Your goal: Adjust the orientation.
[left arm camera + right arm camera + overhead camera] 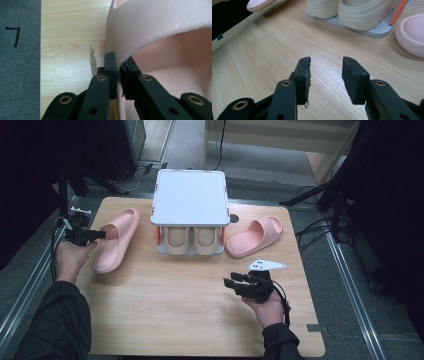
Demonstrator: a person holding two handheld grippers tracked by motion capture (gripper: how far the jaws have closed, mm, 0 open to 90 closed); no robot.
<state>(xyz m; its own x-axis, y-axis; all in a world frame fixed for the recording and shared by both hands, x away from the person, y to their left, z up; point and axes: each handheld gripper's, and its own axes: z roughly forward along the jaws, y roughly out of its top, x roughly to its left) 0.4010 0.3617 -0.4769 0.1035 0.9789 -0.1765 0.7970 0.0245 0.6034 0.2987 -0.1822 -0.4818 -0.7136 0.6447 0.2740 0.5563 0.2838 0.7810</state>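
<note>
A pink slipper lies at the table's left. My left gripper is shut on the edge of its strap; in the left gripper view the jaws pinch the pink slipper's rim, one jaw outside and one inside. A second pink slipper lies to the right of a white two-tier rack. A pair of beige slippers sits on the rack's lower shelf, seen also as beige slippers in the right gripper view. My right gripper hovers open over bare wood in front of the rack, its fingertips apart.
The wooden table has open room across its front half. A white three-cornered plate lies by my right hand. Grey floor, metal rails and cables surround the table; stands rise at both back corners.
</note>
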